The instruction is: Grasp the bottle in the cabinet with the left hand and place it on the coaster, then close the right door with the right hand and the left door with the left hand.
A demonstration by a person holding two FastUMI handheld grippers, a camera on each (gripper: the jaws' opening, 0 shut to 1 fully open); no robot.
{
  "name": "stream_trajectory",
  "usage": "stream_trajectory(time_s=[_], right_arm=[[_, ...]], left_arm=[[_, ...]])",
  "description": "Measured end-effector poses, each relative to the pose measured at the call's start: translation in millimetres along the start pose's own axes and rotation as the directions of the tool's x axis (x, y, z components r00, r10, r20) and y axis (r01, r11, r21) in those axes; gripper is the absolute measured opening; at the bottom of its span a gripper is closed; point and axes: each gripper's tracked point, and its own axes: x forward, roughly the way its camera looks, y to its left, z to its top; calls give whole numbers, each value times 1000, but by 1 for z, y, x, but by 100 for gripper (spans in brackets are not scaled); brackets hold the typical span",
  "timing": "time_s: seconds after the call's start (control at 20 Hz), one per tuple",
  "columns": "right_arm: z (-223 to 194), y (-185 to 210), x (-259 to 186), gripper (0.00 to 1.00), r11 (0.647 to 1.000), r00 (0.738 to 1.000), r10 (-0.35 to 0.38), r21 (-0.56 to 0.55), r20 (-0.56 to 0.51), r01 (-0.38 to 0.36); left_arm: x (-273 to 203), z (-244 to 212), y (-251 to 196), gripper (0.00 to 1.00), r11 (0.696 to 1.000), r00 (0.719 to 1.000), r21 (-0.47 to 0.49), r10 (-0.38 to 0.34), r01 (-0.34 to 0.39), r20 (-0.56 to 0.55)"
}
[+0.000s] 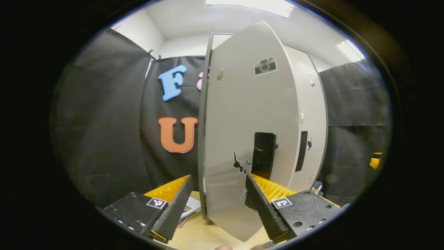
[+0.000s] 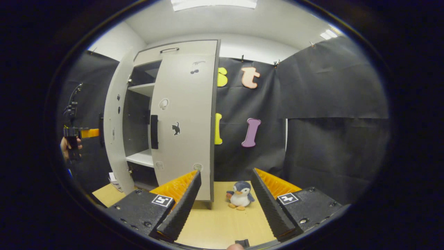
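Observation:
The white cabinet (image 2: 173, 48) stands on the table. Its right door (image 2: 187, 121) lies closed against the front. The left door (image 1: 242, 121) stands swung out, its outer face with a black handle (image 1: 263, 154) close in front of my left gripper (image 1: 218, 177). That gripper is open and holds nothing; the door's lower part sits between its fingers in the view, and I cannot tell whether they touch it. In the right gripper view the left gripper (image 2: 81, 133), held by a hand (image 2: 66, 146), hangs just outside the left door (image 2: 116, 132). My right gripper (image 2: 226, 172) is open and holds nothing, set back from the cabinet.
A small penguin toy (image 2: 240, 199) sits on the wooden table (image 2: 222, 222) right of the cabinet. Some papers (image 1: 189, 208) lie on the table behind the open door. Bare shelves (image 2: 142, 158) show between the doors. Black cloth walls surround the booth.

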Motion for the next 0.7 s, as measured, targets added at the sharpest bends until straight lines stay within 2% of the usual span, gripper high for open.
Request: stream_trajectory(time_s=[0.3,0.45,0.5,0.7], right_arm=[[2,-4,-3,95,1000,1000,-23,-9,0,23],[4,-7,-6,95,999,999,-40,-17,2,40],[5,-8,-6,95,999,999,-46,-15,5,46],[6,-3,-7,95,999,999,-48,-10,7,48]], left_arm=[[39,-4,-49,100,994,994,25,-109,109,-18],[55,1,-64,100,991,992,55,-123,124,-22],[62,3,-67,95,990,992,59,-129,130,-7],[61,9,-74,98,990,990,19,-140,141,-9]])
